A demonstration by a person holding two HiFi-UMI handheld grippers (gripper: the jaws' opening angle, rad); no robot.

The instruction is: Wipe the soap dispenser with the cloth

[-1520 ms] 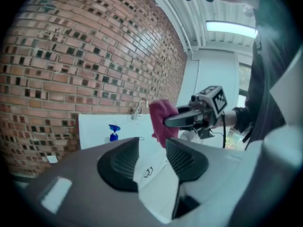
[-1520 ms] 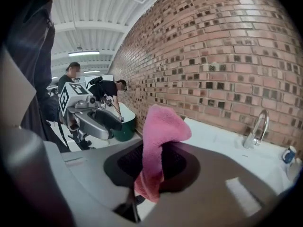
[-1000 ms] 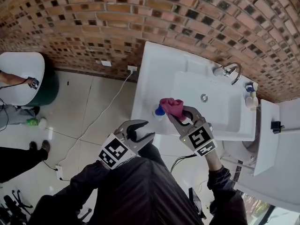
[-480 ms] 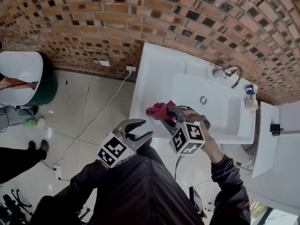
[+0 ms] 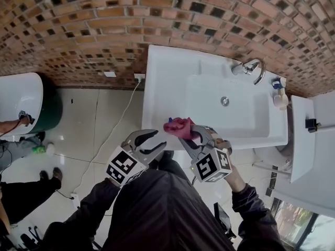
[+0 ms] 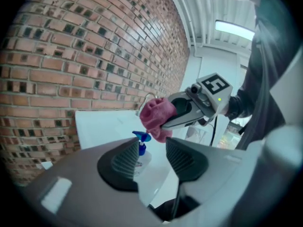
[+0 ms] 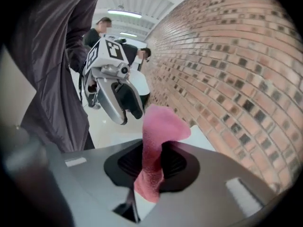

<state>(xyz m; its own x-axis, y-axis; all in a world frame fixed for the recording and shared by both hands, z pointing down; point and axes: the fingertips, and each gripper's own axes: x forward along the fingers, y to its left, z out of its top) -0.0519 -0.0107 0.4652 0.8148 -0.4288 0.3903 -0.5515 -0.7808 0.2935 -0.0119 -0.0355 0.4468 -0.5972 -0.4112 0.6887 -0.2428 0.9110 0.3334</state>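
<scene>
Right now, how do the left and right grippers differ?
The left gripper has its jaws apart with nothing clamped; the right gripper is shut on the pink cloth. The left gripper looks toward the soap dispenser; the right gripper holds the cloth close by its pump. Both hover at the front edge of the sink.

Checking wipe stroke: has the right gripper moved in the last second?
Yes. The right gripper, with the cloth, drew away from the drain toward the sink's front rim.
</scene>
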